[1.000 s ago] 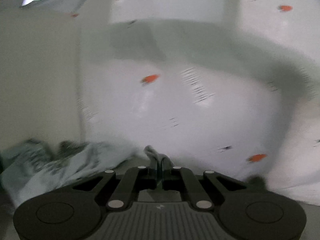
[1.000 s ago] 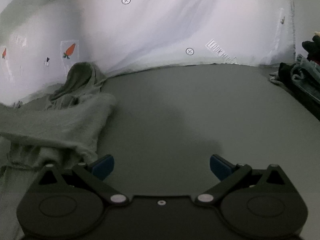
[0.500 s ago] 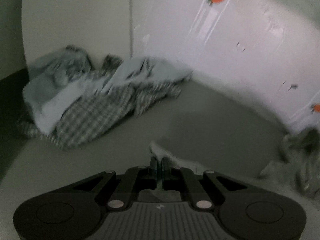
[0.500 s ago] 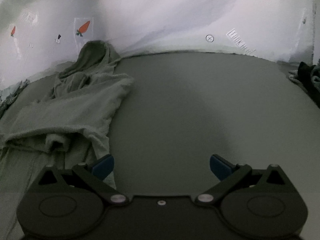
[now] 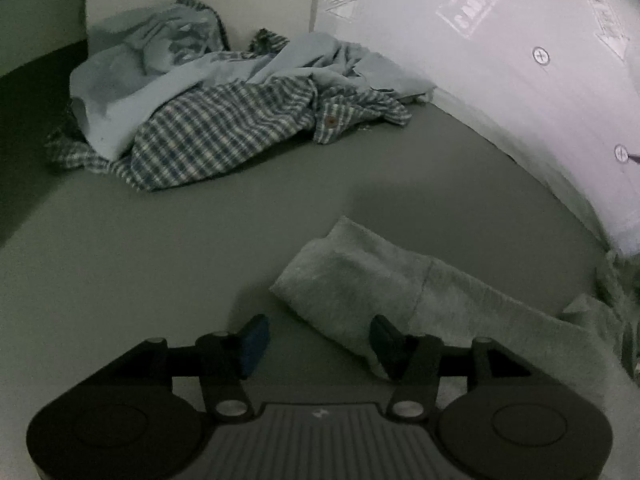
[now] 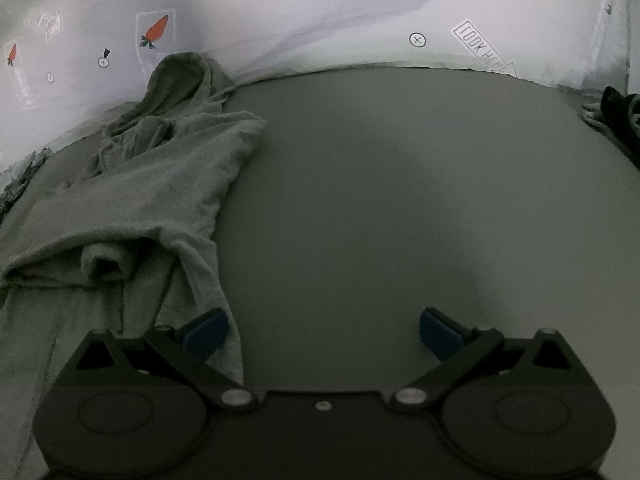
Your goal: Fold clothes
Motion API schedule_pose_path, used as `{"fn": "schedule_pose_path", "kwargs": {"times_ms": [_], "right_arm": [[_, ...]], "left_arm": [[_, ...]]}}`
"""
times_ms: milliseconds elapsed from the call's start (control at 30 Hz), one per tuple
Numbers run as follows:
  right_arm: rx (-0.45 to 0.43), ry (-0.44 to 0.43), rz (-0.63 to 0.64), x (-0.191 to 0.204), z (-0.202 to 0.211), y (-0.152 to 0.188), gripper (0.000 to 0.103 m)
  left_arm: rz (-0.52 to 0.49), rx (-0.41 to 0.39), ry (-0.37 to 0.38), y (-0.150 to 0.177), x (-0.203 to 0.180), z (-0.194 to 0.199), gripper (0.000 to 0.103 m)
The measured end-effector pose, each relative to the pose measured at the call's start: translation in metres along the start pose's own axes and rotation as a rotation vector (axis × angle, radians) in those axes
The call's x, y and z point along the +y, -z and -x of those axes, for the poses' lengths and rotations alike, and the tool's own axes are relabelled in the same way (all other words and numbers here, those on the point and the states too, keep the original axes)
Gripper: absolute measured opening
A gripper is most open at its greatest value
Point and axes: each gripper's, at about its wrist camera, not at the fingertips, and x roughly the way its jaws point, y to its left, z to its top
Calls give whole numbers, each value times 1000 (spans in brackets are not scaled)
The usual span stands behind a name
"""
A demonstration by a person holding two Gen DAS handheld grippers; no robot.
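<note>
Folding hoodie (image 6: 160, 184) | left gripper (image 5: 318, 340) apart, sleeve (image 5: 400, 292) just ahead-right, running rightward | right gripper (image 6: 324, 334) apart, hem at its left finger

Open left tongs (image 5: 316, 340) over grey sleeve (image 5: 384, 280)

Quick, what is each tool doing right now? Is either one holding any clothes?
Left tool: open, holding nothing; the gray hoodie sleeve lies just ahead.
Right tool: open, holding nothing, beside the gray hoodie.
</note>
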Motion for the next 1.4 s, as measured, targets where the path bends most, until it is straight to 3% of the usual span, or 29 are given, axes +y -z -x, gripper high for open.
{"fn": "schedule_pose_path", "kwargs": {"times_ms": [33,67,100,133,300,433,667,767,867,933,1000,1133,1300,1400], "right_arm": [[-1,3,4,1,-1,0,103],[-2,7,9,2,-1,0,103],[-2,10,12,2,-1,0,103],[-3,12,14,3,-1,0,103],[-12,18,18,4,0,2,103],[-17,19,19,3,0,3,103],[-27,14,17,2,0,5,103],[-33,11,17,2,1,6,103],[-38,7,17,2,1,7,103],[-42,5,17,1,2,7,103],[-46,3,17,1,2,8,103],[-66,32,35,7,1,12,103],[-106,70,52,14,0,20,103],[-118,72,48,13,0,21,103]], "left_arm": [[0,-6,1,1,-1,0,53],[2,-13,4,1,-1,0,34],[12,-11,15,1,0,0,8],[26,-5,32,1,0,-1,4],[67,-10,103,2,-8,8,1],[25,-54,242,1,-36,32,1],[-236,-112,558,21,-129,91,0],[-364,-100,639,42,-165,103,0],[-400,-66,611,57,-177,101,3],[-344,-26,574,59,-167,92,4],[-277,8,526,57,-151,83,12],[-172,3,379,48,-105,72,22],[-132,1,241,38,-64,54,50],[-150,19,256,35,-62,43,58]]}}
